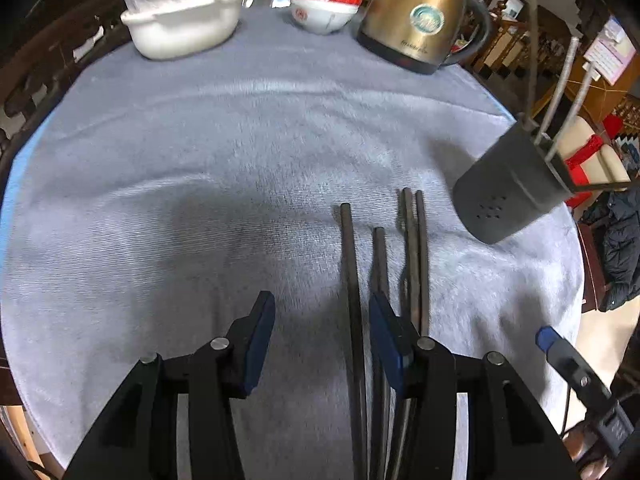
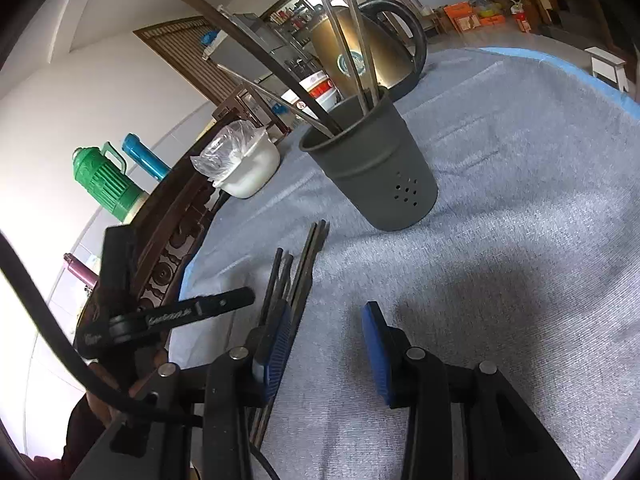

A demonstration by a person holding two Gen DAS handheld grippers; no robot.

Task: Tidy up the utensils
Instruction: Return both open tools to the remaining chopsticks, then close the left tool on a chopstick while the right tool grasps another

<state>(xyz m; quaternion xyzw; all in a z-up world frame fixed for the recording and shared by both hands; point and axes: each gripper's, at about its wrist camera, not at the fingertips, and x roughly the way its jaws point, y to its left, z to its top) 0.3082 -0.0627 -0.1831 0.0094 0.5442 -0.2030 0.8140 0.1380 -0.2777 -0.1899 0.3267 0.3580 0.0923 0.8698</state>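
Note:
Several dark chopsticks (image 1: 412,248) lie side by side on the grey cloth (image 1: 200,160). My left gripper (image 1: 320,300) hangs open just above them. One chopstick (image 1: 351,272) runs between its blue pads without being pressed; the others lie under and beyond its right finger. A dark grey utensil holder (image 1: 508,192) stands to the right with several chopsticks in it. In the right wrist view, the holder (image 2: 372,168) stands ahead and the loose chopsticks (image 2: 298,272) lie by the left finger. My right gripper (image 2: 328,308) is open over bare cloth, with nothing between its pads.
A brass-coloured kettle (image 1: 416,16), stacked white bowls with a red band (image 1: 326,0) and a white pot under a plastic bag (image 1: 184,20) stand along the far edge. A carved wooden chair back (image 2: 172,216) and a green flask (image 2: 104,180) are beyond the table's left edge.

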